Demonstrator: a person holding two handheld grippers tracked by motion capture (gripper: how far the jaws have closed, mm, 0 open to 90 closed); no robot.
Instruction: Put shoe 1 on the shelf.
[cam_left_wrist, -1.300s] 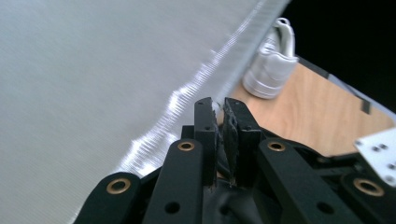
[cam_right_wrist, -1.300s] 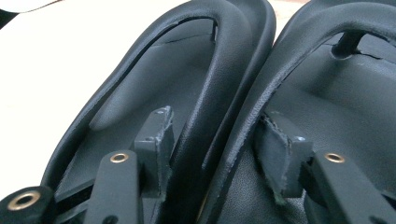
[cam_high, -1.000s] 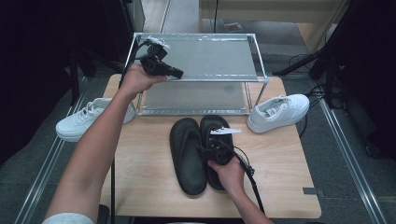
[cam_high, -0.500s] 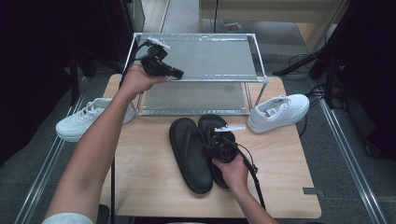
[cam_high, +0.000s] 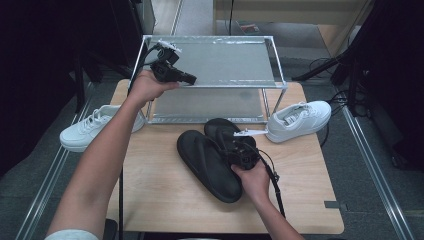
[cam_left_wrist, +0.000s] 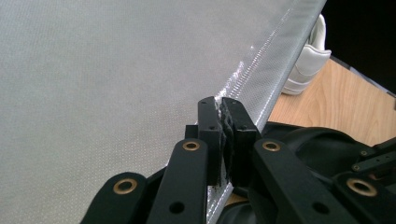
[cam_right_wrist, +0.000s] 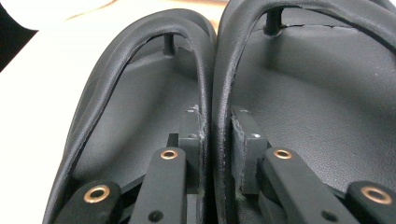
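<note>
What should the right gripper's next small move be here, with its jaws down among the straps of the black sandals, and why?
Probably finish closing, then lift slightly. The right gripper has just been closing, one jaw inside each of the black sandals, the adjoining straps between its pads. The pair lies on the table before the rack, whose edge the left gripper clamps.

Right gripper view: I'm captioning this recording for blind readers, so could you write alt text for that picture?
The right tool has one black jaw inside each of two black flip-flops, the left flip-flop and the right flip-flop, pinching their touching inner edges together; its jaws have just been closing. The sandals lie side by side on a pale table, toe posts at the far end.
</note>
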